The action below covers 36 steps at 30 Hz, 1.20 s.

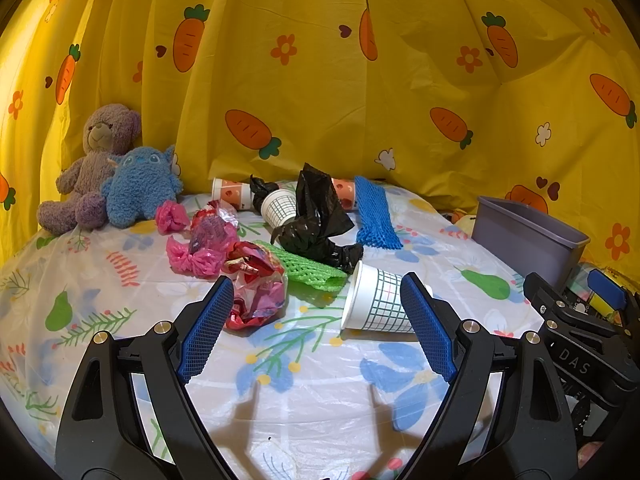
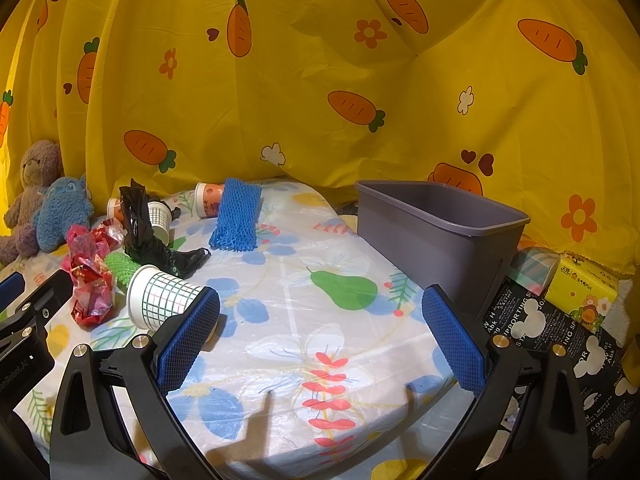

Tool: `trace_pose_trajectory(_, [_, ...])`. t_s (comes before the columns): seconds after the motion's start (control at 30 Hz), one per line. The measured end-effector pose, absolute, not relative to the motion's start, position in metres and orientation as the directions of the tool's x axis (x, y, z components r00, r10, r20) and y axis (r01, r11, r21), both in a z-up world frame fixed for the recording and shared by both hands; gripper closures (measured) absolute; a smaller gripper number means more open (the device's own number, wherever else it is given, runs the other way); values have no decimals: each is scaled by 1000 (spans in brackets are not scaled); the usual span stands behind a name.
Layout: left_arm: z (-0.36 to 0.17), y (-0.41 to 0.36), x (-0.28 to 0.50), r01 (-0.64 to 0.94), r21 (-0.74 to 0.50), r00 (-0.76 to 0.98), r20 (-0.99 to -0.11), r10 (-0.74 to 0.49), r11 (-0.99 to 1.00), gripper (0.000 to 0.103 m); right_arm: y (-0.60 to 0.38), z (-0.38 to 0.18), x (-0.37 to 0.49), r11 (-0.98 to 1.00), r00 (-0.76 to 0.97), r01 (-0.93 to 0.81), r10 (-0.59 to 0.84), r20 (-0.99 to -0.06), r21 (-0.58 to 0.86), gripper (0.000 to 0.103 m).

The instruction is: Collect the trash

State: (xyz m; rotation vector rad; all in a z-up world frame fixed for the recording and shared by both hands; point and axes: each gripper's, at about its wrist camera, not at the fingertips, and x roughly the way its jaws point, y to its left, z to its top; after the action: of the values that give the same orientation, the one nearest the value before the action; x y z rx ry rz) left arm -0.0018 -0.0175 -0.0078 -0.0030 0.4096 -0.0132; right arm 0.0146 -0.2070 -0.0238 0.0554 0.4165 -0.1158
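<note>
Wide-apart blue-padded left gripper [image 1: 316, 320] and right gripper [image 2: 320, 340], both empty, above flower-printed plastic tablecloth [image 1: 320, 400].

Left wrist view: white checked paper cup [image 1: 372, 304] on its side just ahead, near crumpled red foil wrapper [image 1: 256, 288], green foam net [image 1: 308, 268], black plastic bag [image 1: 316, 220]. Right wrist view: blue foam net [image 2: 236, 216] further back; empty grey plastic bin [image 2: 436, 224] at right table edge.
</note>
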Motion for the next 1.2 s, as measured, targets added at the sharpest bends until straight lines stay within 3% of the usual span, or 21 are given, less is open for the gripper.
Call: trace_pose_trajectory(1.2, [-5, -18, 4, 16, -6, 917, -398, -17, 1000, 19, -208, -28, 17, 992, 907, 119, -97, -409, 30, 5])
